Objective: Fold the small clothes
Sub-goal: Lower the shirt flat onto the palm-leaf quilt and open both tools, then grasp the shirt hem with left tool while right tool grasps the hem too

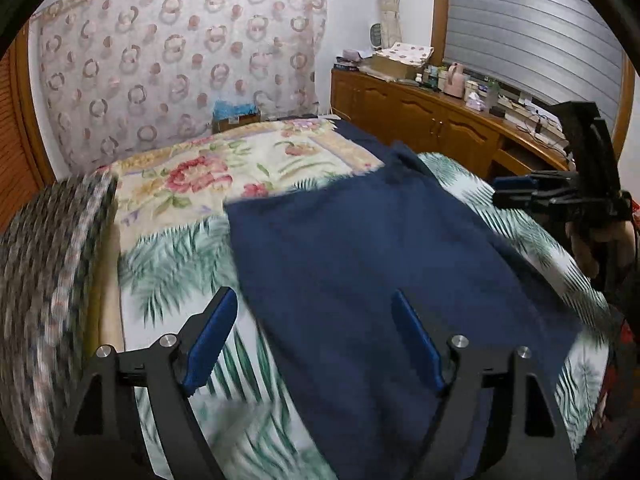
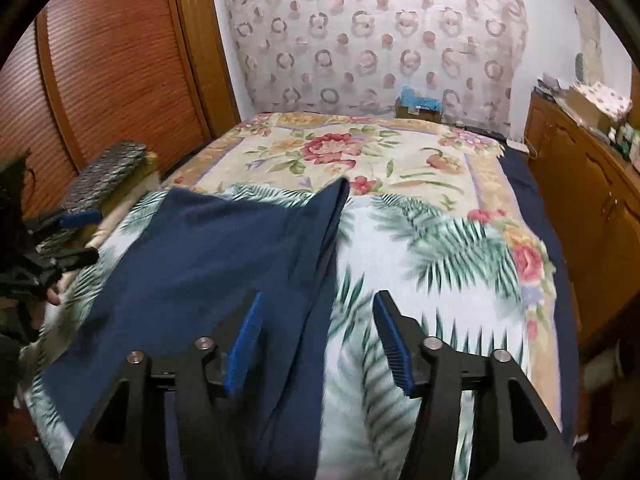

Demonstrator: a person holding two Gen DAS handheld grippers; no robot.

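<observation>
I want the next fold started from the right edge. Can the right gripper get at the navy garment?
Probably yes: the right gripper is open over the navy garment's edge, with nothing between.

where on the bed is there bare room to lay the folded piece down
Free: the palm-print sheet right of the navy garment, and the floral blanket beyond it. Crowded: the bed's left edge, where a patterned stack sits.

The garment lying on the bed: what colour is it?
Plain navy blue garment, clearest in the left wrist view.

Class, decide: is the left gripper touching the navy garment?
Cannot tell. In the left wrist view the open left gripper overlaps the navy garment, but no contact or gap shows plainly.
</observation>
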